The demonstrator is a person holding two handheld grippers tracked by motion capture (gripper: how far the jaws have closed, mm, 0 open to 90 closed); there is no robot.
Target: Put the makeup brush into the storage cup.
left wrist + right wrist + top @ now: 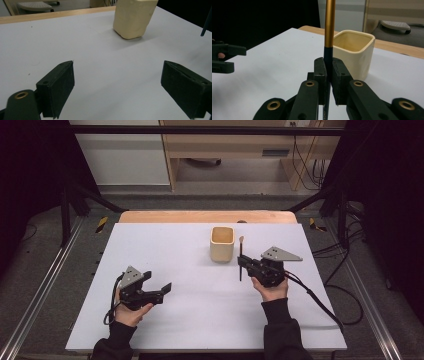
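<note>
Brush (240, 259) clamped in right tongs (243, 262), beside cup (222, 244).

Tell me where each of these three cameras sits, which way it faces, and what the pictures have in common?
High view: above the person's side, looking forward and down on the table; both forearms, the left gripper and right gripper show.
Left gripper view: rides the left gripper, looking across the table between its open jaws toward the cream cup.
Right gripper view: rides the right gripper, whose jaws are shut on a brush standing upright; the other gripper shows at far left.
Shared: all three show the cup and table.
</note>
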